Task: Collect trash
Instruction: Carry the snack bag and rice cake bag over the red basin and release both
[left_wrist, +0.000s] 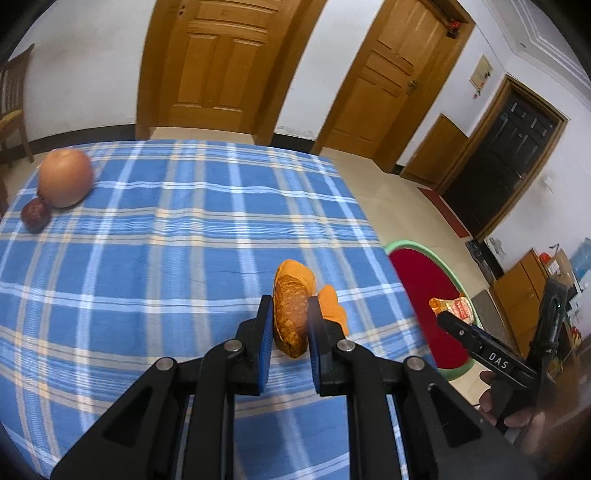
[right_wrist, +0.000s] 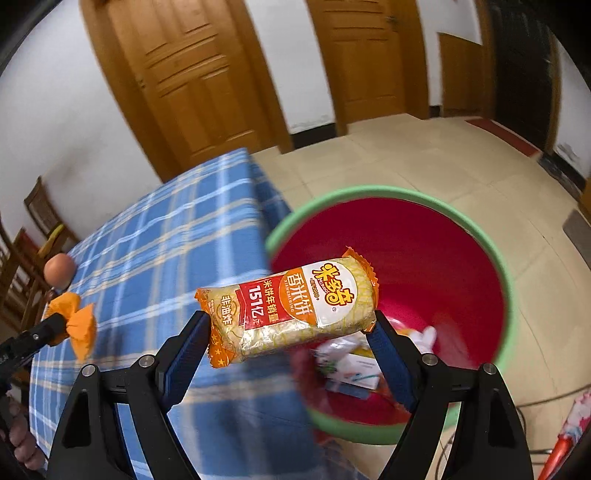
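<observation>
the tablecloth (left_wrist: 147, 258) is woven checked cloth, matt. the snack packet (right_wrist: 291, 306) is glossy plastic film. the bin (right_wrist: 506, 280) is smooth plastic. the doors (left_wrist: 218, 62) are varnished wood.

Bin (right_wrist: 508, 280) mouth is wide open, just trash at the bottom. Tabletop (left_wrist: 166, 258) mostly bare; only the onion (left_wrist: 65, 178) and date (left_wrist: 35, 215) crowd the far-left corner.

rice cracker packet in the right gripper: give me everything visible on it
The rice cracker packet is a sealed, glossy plastic wrapper, orange at the crimped ends, with a red and white label in Chinese print and pale crackers showing through. It lies crosswise, its right end tilted up, clamped end to end between the blue pads of the right gripper. It hangs in the air over the green-rimmed red bin, beside the table edge, touching nothing else.
</observation>
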